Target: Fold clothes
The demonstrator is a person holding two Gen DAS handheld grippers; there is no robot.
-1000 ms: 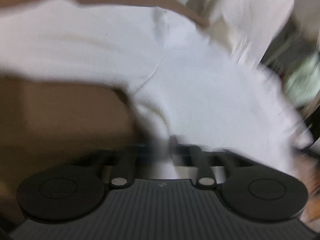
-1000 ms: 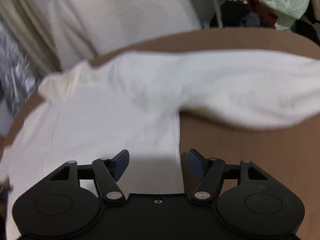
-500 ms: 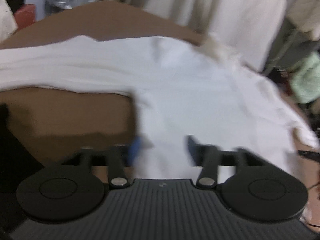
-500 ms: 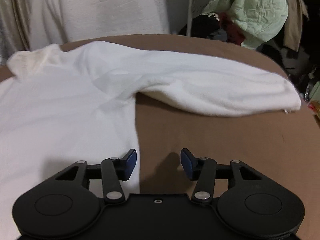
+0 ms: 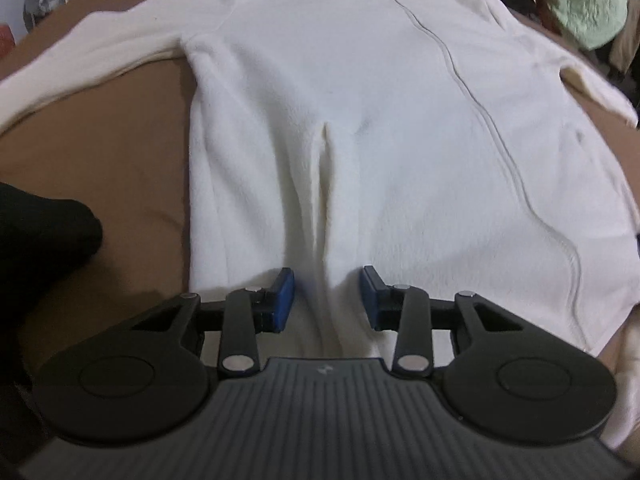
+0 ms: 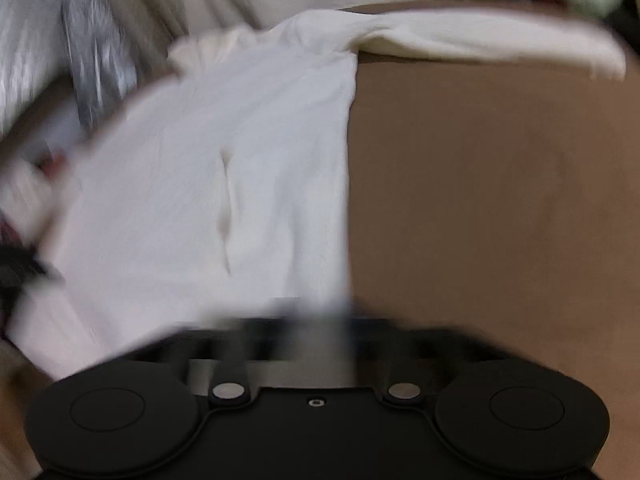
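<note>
Left wrist view: brown table (image 5: 120, 152) carries a white fleece jacket (image 5: 380, 120) spread flat, zip up, sleeves out to both sides. Pale green garment (image 5: 580, 4) heaped beyond the far edge. Left gripper (image 5: 327, 296) sits at the hem, jaws partly apart and just been closing, astride a raised fold; pads not pressing it. Right gripper (image 6: 316, 316) is blurred at the jacket's side edge, jaws closed together; held cloth cannot be told. A second ago the left view was smeared and off to the sleeve; now it faces the body squarely.
</note>
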